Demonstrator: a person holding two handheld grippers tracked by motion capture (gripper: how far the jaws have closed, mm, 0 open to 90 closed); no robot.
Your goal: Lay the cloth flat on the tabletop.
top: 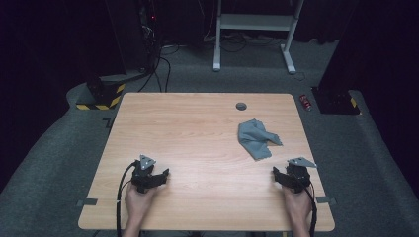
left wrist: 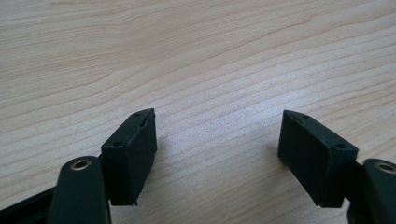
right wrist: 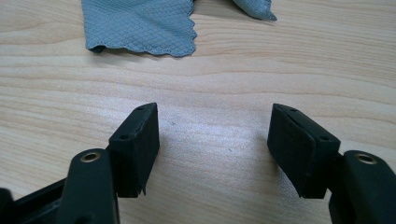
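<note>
A crumpled grey cloth [top: 256,138] lies on the right half of the wooden table [top: 197,148]. Its scalloped near edge [right wrist: 140,28] runs along the top of the right gripper view. My right gripper [top: 277,174] rests low at the table's front right, just short of the cloth, jaws open with bare wood between them [right wrist: 212,126]. At the front left my left gripper [top: 163,174] sits low over the table, open as well, nothing between its jaws [left wrist: 217,130]. A hand holds each gripper from below.
A small round grommet [top: 241,106] sits near the table's far edge. Beyond the table stand a white desk frame [top: 254,29], a yellow-and-black striped base [top: 101,96] at the left, and a red can [top: 306,102] on the carpet at the right.
</note>
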